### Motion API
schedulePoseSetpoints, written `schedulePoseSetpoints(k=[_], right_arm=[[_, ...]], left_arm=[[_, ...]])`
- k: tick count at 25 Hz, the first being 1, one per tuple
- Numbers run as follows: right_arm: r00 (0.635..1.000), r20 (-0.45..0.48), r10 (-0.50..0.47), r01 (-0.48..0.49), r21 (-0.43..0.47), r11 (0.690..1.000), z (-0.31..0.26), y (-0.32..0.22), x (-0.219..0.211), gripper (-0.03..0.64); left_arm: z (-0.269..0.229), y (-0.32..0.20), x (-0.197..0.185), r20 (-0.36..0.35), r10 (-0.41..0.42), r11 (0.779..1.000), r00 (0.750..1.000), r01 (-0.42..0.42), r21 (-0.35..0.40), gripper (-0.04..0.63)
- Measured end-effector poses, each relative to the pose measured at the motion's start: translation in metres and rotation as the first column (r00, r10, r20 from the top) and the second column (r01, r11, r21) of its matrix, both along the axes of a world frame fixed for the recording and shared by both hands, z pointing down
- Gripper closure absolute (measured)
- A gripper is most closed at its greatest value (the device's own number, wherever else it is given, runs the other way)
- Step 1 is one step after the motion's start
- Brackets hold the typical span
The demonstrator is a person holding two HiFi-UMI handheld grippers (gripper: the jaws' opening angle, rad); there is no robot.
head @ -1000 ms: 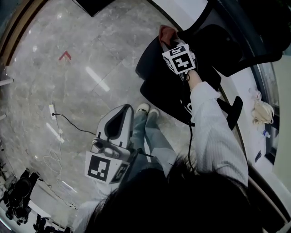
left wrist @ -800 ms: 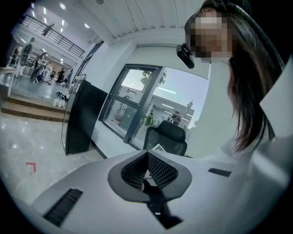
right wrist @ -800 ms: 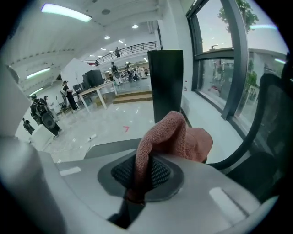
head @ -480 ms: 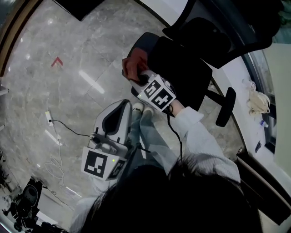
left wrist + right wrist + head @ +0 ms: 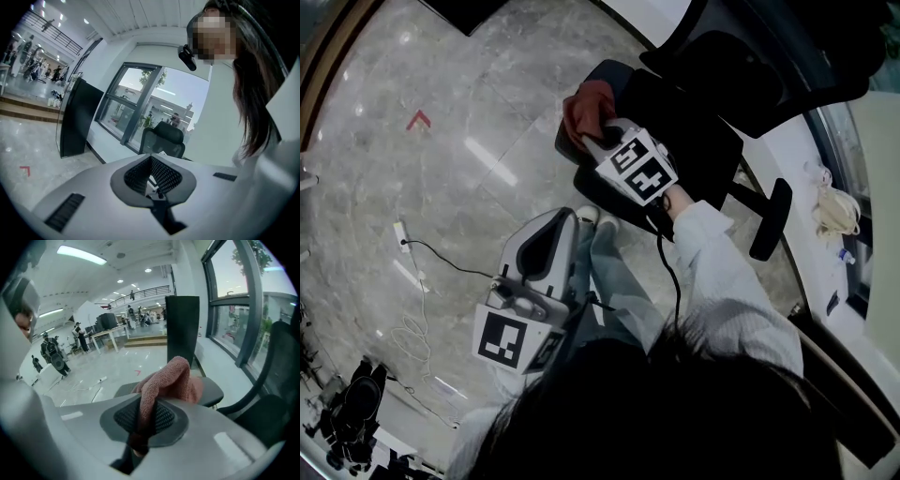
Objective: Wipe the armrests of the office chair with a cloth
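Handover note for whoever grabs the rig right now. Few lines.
Right hand-held gripper: shut on cloth; the cloth lies on the near armrest.
Left hand-held gripper: shut, empty, held low off to the side.
Done: cloth is at the near armrest; how much is wiped cannot be told.
Left: finish this one, then wipe the other armrest.

The cloth (image 5: 171, 378) hides the middle of the armrest (image 5: 213, 390) beneath it.
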State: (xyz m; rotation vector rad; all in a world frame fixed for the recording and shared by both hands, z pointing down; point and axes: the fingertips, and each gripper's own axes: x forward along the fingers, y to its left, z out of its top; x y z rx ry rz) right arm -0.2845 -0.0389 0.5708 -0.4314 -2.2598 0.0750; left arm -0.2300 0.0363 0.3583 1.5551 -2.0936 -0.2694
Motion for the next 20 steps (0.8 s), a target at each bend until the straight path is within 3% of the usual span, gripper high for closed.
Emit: schedulePoseSetpoints(k=[4,6,11,14,20], right_arm=[[0.991,-0.007,0.134,-0.133,0.094,0.987,0.013,-0.079,-0.024,0.594],[0.979,-0.016,0.202,-0.197,0.161,0.967,0.019,-0.115,-0.035,0.594],[0.927,-0.071,0.367,-0.344,0.224,0.912,0.029,-0.17,-0.051,0.594],[0.931,-0.086,0.354,-0.333,0.193,0.923,0.029,-0.161,-0.054,0.594],[0.982,-0.031,0.186,-0.18,0.134,0.974,0.015,-0.083,-0.04,0.594]], left_arm=[[0.003,0.01,-0.007,0.004,-0.032,0.999,0.999,0.032,-0.017,0.594],[0.005,0.017,-0.011,0.008,-0.049,0.999,0.999,0.049,-0.024,0.594],[0.01,0.03,-0.015,0.005,-0.071,0.997,0.997,0.071,-0.037,0.594],[0.005,0.029,-0.017,0.011,-0.069,0.997,0.998,0.07,-0.032,0.594],[0.004,0.017,-0.012,0.014,-0.038,0.999,0.999,0.039,-0.032,0.594]])
